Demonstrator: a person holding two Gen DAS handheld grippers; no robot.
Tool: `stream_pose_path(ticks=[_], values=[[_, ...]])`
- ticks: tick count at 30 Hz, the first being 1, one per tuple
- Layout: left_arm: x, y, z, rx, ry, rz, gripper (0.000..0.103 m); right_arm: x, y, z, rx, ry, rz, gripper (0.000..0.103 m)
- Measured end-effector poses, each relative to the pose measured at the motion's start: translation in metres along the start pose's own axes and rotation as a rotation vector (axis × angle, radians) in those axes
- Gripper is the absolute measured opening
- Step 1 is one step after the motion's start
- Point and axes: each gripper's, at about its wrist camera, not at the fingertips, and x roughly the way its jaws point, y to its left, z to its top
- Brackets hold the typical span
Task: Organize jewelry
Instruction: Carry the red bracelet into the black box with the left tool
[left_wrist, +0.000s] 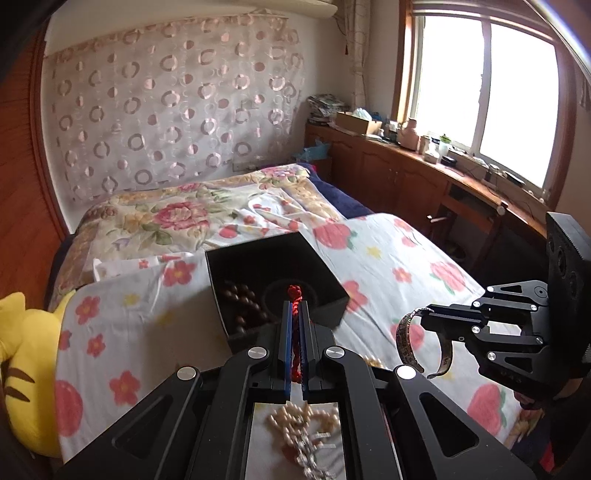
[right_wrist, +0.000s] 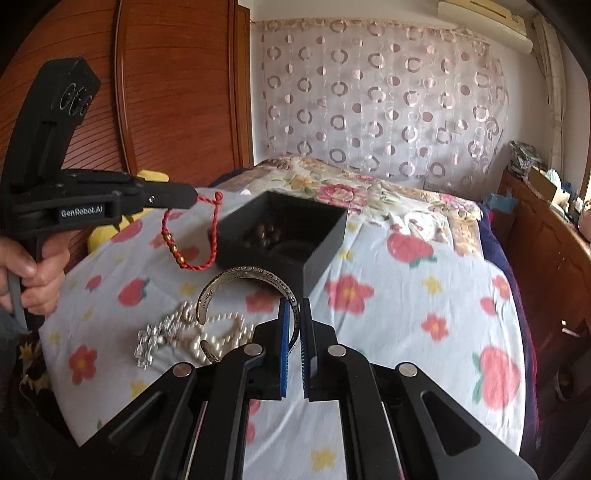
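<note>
Two grippers are clenched: the left gripper (left_wrist: 294, 306) pinches a red cord (right_wrist: 192, 236) at mid-left, the right gripper (right_wrist: 294, 306) grips a silver bangle (right_wrist: 243, 275) at centre. Behind both, a black box (right_wrist: 314, 258) holds brown beads (left_wrist: 240, 299); pearls (right_wrist: 221, 332) lie lower left on the bedsheet (right_wrist: 406, 295).

Engraved metal bangle (right_wrist: 255, 280); matt black box (right_wrist: 291, 236).

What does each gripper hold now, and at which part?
Left gripper: red cord bracelet, pinched on its cord. Right gripper: silver cuff bangle, pinched on its band near one open end.
</note>
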Motion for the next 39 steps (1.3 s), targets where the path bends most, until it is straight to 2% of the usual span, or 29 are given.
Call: stream_pose_path(ticks=[5, 13, 18, 23, 26, 27, 28, 30, 32, 35, 37, 39], values=[[0.011, 0.012, 0.013, -0.021, -0.011, 0.013, 0.002, 0.012, -0.003, 0.018, -0.002, 0.005, -0.016, 0.006], [0.034, 0.033, 0.020, -0.075, 0.020, 0.033, 0.002, 0.036, -0.007, 0.031, -0.001, 0.036, -0.043, 0.006], [0.048, 0.035, 0.019, -0.055, 0.035, 0.080, 0.002, 0.054, -0.011, 0.041, 0.011, 0.061, -0.054, 0.006], [0.058, 0.042, 0.015, -0.082, 0.050, 0.109, 0.005, 0.071, -0.009, 0.049, 0.006, 0.079, -0.071, 0.006], [0.058, 0.045, 0.011, -0.081, 0.054, 0.124, 0.015, 0.082, -0.011, 0.052, 0.005, 0.097, -0.085, 0.006], [0.055, 0.046, 0.009, -0.081, 0.049, 0.125, 0.023, 0.085, -0.011, 0.053, 0.003, 0.099, -0.086, 0.006], [0.054, 0.047, 0.008, -0.083, 0.045, 0.126, 0.035, 0.087, -0.010, 0.055, -0.001, 0.101, -0.087, 0.006], [0.047, 0.050, 0.005, -0.087, 0.030, 0.130, 0.043, 0.091, -0.011, 0.059, -0.001, 0.101, -0.086, 0.006], [0.043, 0.053, 0.003, -0.094, 0.028, 0.134, 0.045, 0.094, -0.011, 0.064, -0.003, 0.100, -0.084, 0.006], [0.035, 0.058, -0.003, -0.101, 0.018, 0.150, 0.057, 0.103, -0.011, 0.072, -0.014, 0.107, -0.099, 0.006], [0.026, 0.061, -0.007, -0.100, -0.001, 0.162, 0.071, 0.108, -0.011, 0.074, -0.011, 0.113, -0.100, 0.006], [0.019, 0.064, -0.011, -0.103, -0.019, 0.168, 0.078, 0.115, -0.011, 0.077, -0.011, 0.119, -0.103, 0.007]])
